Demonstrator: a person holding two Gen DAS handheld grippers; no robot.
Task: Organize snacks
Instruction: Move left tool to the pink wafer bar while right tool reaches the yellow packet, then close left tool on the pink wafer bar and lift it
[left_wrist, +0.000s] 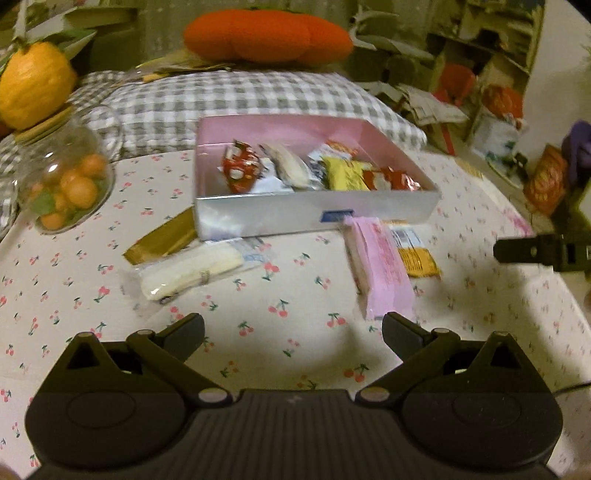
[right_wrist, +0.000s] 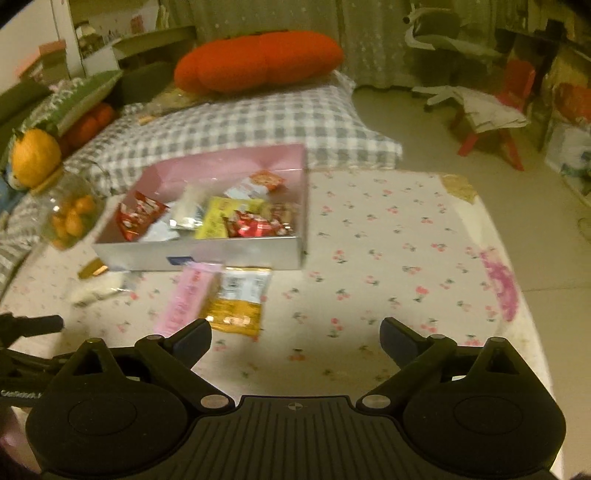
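A shallow rectangular box, pink inside with silvery walls (left_wrist: 317, 216), sits on a surface covered by a white cloth printed with small cherries (left_wrist: 280, 347). The box already holds several wrapped snacks, red, yellow and white. Four packets lie outside it, all against or near its front wall: a long pink wrapped bar (left_wrist: 380, 267), a yellow and white packet (left_wrist: 415, 254) tucked just beside the pink bar, a pale stick in clear wrap (left_wrist: 192, 271) and a flat gold packet (left_wrist: 162, 240) by the box's front left corner.

The pink bar's long axis runs away from the box's front wall toward the left claw (left_wrist: 293, 334), ending just beside that claw's right finger. The left claw is released, jaws wide apart, nothing between them. The right claw (right_wrist: 295, 338) is also spread wide and empty (the yellow packet lies just ahead of its left finger). Judging by this, the left claw is nearer the pink bar.

Left of the box stands a clear glass jar of small orange fruit (left_wrist: 64, 184).
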